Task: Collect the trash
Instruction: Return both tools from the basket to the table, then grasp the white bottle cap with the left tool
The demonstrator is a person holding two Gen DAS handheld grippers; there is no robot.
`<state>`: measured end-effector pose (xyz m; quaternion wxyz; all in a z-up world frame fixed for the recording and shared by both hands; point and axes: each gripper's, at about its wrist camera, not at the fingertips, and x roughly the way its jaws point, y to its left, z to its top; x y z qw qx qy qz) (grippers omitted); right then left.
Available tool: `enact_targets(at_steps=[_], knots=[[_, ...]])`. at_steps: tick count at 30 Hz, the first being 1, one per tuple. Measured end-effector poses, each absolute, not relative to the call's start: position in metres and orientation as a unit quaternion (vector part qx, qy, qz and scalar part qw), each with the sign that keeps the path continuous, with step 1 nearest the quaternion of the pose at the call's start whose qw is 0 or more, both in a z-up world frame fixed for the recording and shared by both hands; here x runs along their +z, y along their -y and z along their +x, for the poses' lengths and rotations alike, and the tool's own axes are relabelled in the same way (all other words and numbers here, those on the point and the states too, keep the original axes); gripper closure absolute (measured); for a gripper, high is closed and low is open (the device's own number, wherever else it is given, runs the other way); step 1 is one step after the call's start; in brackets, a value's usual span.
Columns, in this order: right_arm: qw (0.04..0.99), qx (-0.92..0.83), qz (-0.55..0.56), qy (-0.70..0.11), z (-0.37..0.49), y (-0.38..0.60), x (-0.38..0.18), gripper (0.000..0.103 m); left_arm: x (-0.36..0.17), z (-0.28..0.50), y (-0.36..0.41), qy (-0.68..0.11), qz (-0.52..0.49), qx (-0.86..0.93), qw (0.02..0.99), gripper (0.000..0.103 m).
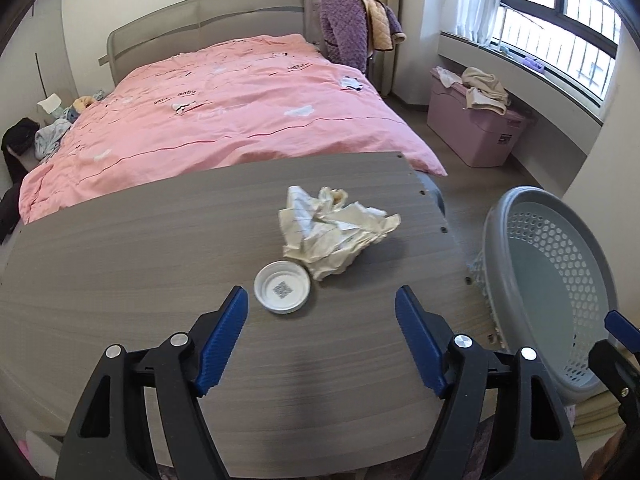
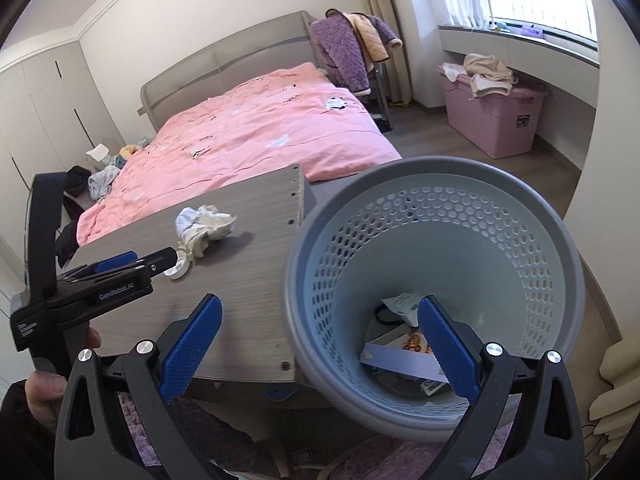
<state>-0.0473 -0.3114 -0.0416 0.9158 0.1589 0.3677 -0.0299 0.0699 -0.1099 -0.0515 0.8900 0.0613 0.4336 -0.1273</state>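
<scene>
my left gripper (image 1: 320, 308) hangs spread wide over the grey board (image 1: 120, 280), lined up on the white cap (image 1: 282, 287) that touches the crumpled paper (image 1: 334, 230). my right gripper (image 2: 318, 344) is also spread and empty, straddling the rim of the perforated wastebasket (image 2: 500, 216), where earlier scraps lie, beside the board's edge.

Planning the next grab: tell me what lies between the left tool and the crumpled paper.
A white lid, touching the crumpled paper, lies ahead of the left tool, in its wrist view.
</scene>
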Motion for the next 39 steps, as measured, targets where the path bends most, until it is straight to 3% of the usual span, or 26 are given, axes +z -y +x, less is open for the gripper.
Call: enact_targets(at_steps=[11, 29, 33, 38, 39], knots=[[0.914, -0.005, 0.148, -0.378, -0.041, 0.283, -0.045, 0.007, -0.077, 0.093, 0.076, -0.460, 0.044, -0.090, 0.882, 0.030], [0.904, 0.006, 0.150, -0.399, -0.026, 0.269, -0.056, 0.007, -0.099, 0.115, 0.092, -0.462, 0.070, -0.092, 0.879, 0.031], [0.903, 0.005, 0.149, -0.403, -0.024, 0.269, -0.057, 0.007, -0.100, 0.117, 0.094, -0.462, 0.067, -0.101, 0.879, 0.040], [0.902, 0.003, 0.150, -0.405, -0.021, 0.268, -0.057, 0.007, -0.098, 0.118, 0.092, -0.460, 0.064, -0.109, 0.879, 0.064], [0.901, 0.003, 0.150, -0.406, -0.020, 0.267, -0.057, 0.007, -0.098, 0.117, 0.091, -0.462, 0.062, -0.112, 0.878, 0.064]])
